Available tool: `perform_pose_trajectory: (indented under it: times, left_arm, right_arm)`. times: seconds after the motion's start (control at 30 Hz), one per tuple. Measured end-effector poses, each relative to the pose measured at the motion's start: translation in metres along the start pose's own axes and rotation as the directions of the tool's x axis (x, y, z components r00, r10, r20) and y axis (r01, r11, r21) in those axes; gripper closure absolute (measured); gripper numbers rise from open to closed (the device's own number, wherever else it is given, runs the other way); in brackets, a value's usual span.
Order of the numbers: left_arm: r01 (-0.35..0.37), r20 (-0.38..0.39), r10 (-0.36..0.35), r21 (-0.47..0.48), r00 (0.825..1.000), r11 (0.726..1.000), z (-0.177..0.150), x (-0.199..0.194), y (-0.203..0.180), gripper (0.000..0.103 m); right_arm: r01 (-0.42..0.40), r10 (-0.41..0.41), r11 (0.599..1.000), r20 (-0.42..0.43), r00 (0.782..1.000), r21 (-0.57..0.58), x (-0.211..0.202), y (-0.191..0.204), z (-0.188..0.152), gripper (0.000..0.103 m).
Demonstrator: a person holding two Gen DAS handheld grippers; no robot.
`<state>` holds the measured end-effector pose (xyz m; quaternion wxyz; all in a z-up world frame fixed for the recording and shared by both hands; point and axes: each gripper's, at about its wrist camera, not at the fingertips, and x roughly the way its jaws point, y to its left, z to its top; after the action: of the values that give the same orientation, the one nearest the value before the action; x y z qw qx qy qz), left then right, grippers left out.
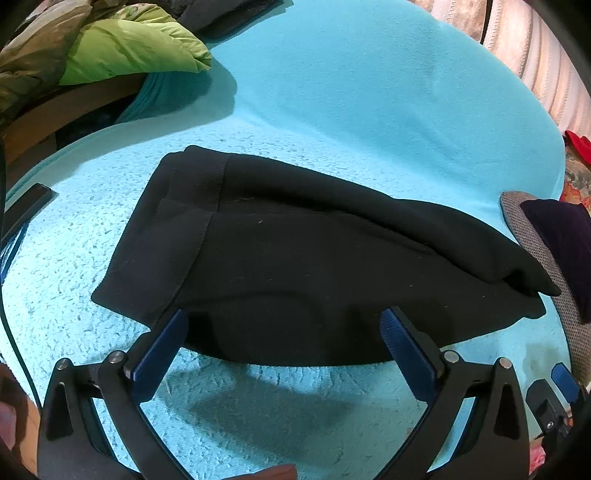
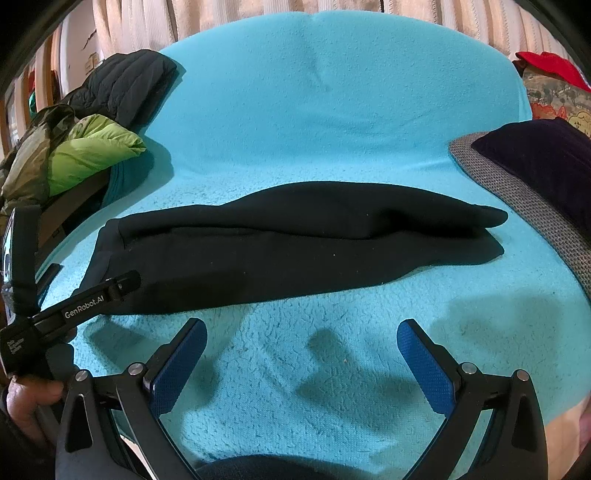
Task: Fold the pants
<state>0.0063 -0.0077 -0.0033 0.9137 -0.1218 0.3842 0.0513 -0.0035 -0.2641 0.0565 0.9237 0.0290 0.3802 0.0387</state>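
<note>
Here the black pants [image 2: 295, 243] lie on a turquoise fleece blanket [image 2: 332, 110], already doubled leg over leg into one long dark band. In the right wrist view the long axis runs across the picture from left to right: the ribbed waistband [image 1: 173, 221] is at the left end, and the band narrows toward the leg ends [image 2: 487, 221] at the right, where the upper layer sits slightly back from the lower one. The near edge sags toward the camera in the middle.

The left gripper [image 1: 284, 328] hovers over the near long edge of the pants, not far from the waistband end; its blue pads [image 1: 162, 354] stand wide apart and hold nothing, with cloth showing between them. The same gripper appears at the left edge of the right wrist view, its black arm reaching over the waistband corner. Whether its tips touch the fabric cannot be told.

The right gripper [image 2: 303, 347] is spread just as wide and empty, hanging over bare blanket on the near side of the pants, clear of the cloth. Its shadow falls on the fleece below.

Beyond the waistband end, a bright green padded jacket [image 2: 92, 151] and a dark jacket [image 2: 125, 85] are piled at the blanket's left edge. Past the leg ends sits a grey-rimmed cushion [image 2: 517, 195] with a dark purple top. Pale curtains [image 2: 258, 14] hang behind.
</note>
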Motion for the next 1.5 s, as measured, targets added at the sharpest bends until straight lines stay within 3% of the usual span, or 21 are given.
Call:
perform_pose_trajectory:
  times: [1.5]
  left_arm:
    - [-0.012,0.0,0.012,-0.007,1.0,1.0,-0.0039,-0.0032,0.0064,0.0]
  right_arm:
    - [0.001,-0.001,1.0,-0.004,1.0,-0.002,0.0003,0.0009,-0.0004,0.0]
